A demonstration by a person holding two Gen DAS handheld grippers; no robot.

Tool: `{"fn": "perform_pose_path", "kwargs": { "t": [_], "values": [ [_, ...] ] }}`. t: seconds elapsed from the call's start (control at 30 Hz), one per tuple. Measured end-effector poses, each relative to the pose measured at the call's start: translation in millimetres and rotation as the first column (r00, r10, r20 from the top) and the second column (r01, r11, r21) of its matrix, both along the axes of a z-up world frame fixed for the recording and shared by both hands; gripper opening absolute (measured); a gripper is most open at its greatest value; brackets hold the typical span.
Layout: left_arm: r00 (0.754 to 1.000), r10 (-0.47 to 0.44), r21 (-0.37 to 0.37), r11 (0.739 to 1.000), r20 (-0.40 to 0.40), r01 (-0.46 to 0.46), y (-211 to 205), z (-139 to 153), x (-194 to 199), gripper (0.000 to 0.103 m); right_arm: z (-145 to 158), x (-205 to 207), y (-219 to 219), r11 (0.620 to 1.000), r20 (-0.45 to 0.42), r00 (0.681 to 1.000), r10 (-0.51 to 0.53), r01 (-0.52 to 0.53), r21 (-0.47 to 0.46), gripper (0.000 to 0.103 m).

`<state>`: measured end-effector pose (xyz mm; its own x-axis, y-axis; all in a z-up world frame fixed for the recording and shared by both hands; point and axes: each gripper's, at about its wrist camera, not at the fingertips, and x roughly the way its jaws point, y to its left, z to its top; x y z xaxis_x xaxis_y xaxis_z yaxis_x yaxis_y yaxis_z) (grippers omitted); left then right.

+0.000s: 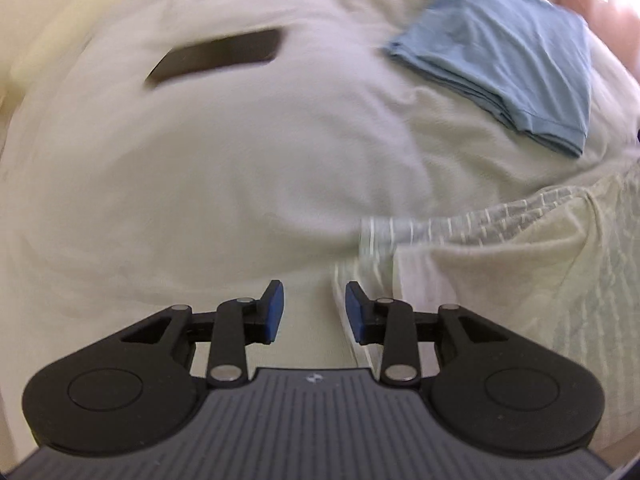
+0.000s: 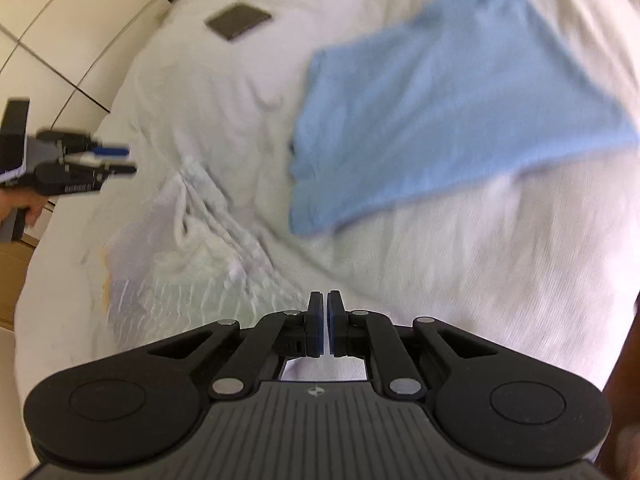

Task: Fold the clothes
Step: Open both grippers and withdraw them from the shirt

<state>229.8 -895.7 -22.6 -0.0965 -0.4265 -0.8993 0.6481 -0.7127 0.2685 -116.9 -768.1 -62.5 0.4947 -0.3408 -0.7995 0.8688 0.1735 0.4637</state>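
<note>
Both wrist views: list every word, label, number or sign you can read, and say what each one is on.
No readable words or numbers in either view.
Left gripper body: a small white emblem, a symbol and not letters.
Right gripper body: the same small emblem, not letters.
Left gripper seen from the right wrist view: a strip of pale lettering along its side, too blurred to read.
Dark flat object on the bedding: no marking visible.

Plain light-blue folded cotton garment [image 1: 508,60] on cream-white bedsheet [image 1: 224,168]. Left of garment: flat dark grey-black rectangular slab [image 1: 216,56]. Below garment: crumpled pale green-grey cloth with thin white stripes [image 1: 500,220].
</note>
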Motion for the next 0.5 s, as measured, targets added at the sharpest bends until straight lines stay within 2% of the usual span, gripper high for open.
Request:
{"fn": "perform_pose_path", "kwargs": {
  "t": [0.1, 0.23, 0.43, 0.5],
  "values": [
    [0.996, 0.073, 0.053, 0.996, -0.044, -0.070, 14.9, -2.3, 14.5, 0.030, 13.1, 11.7, -5.0, 0.996, 0.007, 0.998, 0.057, -0.056, -0.066, 0.012],
    [0.997, 0.056, 0.110, 0.993, -0.059, -0.050, 35.4, -26.5, 2.7, 0.029, 10.0, 44.5, -16.1, 0.983, 0.047, 0.986, 0.160, -0.155, -0.093, 0.014],
    [0.997, 0.071, 0.101, 0.993, -0.027, -0.068, 26.0, -63.1, -13.6, 0.029, -7.4, 100.9, -31.0, 0.947, 0.066, 0.949, 0.309, -0.301, -0.108, 0.015],
    [0.996, 0.090, 0.091, 0.992, -0.021, -0.088, 17.7, -69.4, -13.1, 0.029, -16.4, 113.6, -35.3, 0.935, 0.029, 0.939, 0.344, -0.339, -0.104, 0.014]
  ]
}}
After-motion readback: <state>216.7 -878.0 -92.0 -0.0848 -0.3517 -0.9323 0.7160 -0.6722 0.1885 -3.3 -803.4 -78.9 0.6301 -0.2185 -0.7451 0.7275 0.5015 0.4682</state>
